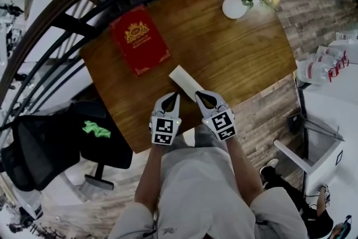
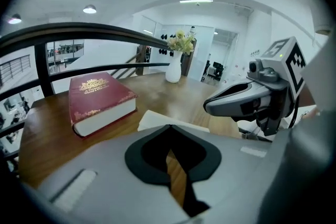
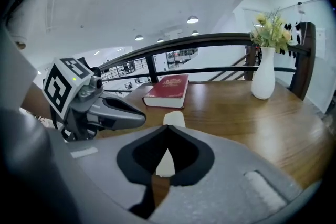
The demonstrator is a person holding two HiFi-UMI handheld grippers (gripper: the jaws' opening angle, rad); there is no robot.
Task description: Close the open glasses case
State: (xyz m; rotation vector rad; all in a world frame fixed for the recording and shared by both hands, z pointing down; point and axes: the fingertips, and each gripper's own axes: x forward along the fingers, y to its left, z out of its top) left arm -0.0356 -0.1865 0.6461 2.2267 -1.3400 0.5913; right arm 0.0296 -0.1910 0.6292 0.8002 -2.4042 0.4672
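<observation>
A cream glasses case (image 1: 186,82) lies flat on the wooden table (image 1: 235,59) near its front edge; no raised lid shows. My left gripper (image 1: 174,97) sits just left of the case's near end, jaws shut and empty. My right gripper (image 1: 197,96) is at the case's near end, also shut with nothing held; contact with the case cannot be told. In the left gripper view the case (image 2: 156,119) lies just past my shut left gripper (image 2: 169,128). In the right gripper view the case (image 3: 174,119) lies straight ahead of my shut right gripper (image 3: 168,129).
A thick red book (image 1: 140,39) lies left of the case. A white vase with yellow flowers (image 1: 235,6) stands at the table's far right. A dark curved railing (image 1: 67,24) borders the table's far side. A black chair (image 1: 50,148) stands to the left.
</observation>
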